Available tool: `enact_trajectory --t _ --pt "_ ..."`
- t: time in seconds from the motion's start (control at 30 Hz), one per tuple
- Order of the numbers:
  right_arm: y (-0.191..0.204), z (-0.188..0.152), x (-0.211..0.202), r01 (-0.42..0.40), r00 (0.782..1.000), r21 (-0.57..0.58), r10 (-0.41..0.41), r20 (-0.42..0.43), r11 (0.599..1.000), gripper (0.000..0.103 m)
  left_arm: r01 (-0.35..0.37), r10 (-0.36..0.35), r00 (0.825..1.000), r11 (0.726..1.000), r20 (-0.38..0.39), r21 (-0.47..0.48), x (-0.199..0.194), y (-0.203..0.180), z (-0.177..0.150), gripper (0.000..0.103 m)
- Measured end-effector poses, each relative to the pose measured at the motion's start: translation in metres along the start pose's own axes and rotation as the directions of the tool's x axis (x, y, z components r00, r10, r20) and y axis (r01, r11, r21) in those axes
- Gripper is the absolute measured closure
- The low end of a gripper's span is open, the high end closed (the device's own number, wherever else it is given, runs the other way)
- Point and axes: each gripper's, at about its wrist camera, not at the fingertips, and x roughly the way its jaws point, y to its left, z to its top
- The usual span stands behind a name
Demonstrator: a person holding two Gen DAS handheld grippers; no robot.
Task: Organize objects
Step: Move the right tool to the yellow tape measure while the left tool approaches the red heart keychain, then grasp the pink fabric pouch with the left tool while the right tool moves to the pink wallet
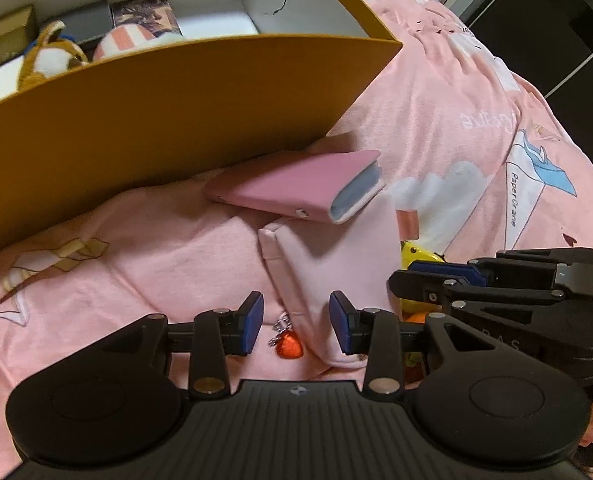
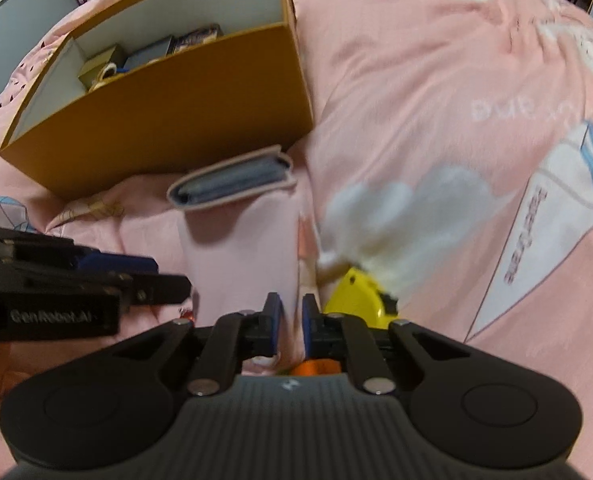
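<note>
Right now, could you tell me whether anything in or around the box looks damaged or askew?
Yes. The box has a small dark tear on its white inner wall near the corner. The pink wallet lies tilted, one end propped against the box's outer side and the other resting on a pale pink pouch.

My left wrist camera sits just behind my left gripper [image 1: 296, 322], looking steeply down and forward along its fingers, close over the pink bedspread [image 1: 476, 140]. My right wrist camera rides the same way behind my right gripper [image 2: 292, 326], also tilted down and near the bed. Both views share the orange box [image 1: 156, 120] [image 2: 176, 120] ahead, the pink wallet [image 1: 296, 184] [image 2: 232, 184] lying in front of it, and the pale pink pouch [image 1: 336, 248] [image 2: 244, 248]. Each camera catches the other gripper at its edge.
</note>
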Motion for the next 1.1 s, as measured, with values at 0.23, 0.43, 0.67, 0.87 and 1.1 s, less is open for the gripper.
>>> enact_trajectory --t 0.23,0.43,0.67,0.87,1.1 --pt "-0.007 0.007 0.003 0.03 1.0 -0.001 -0.03 0.006 1.0 0.08 0.031 -0.033 0.999 0.996 -0.024 -0.084 0.025 0.002 0.005 0.053" --pt "-0.014 0.007 0.004 0.061 0.998 -0.001 -0.061 0.011 0.998 0.08 0.013 -0.016 0.999 0.995 -0.03 -0.098 0.037 -0.005 0.008 0.046" --pt "-0.01 0.009 0.009 0.079 0.997 -0.015 -0.079 0.0 0.997 0.081 0.002 -0.003 1.0 0.996 -0.016 -0.092 0.03 -0.008 0.007 0.074" --pt "-0.002 0.015 -0.002 0.095 0.995 -0.048 -0.094 0.027 0.994 0.081 0.004 -0.004 1.0 0.992 -0.002 -0.123 0.002 0.0 -0.004 0.079" --pt "0.009 0.031 -0.009 0.1 0.994 -0.101 -0.094 0.059 0.99 0.08 0.038 -0.027 0.998 0.979 0.059 -0.199 -0.046 0.027 -0.014 0.079"
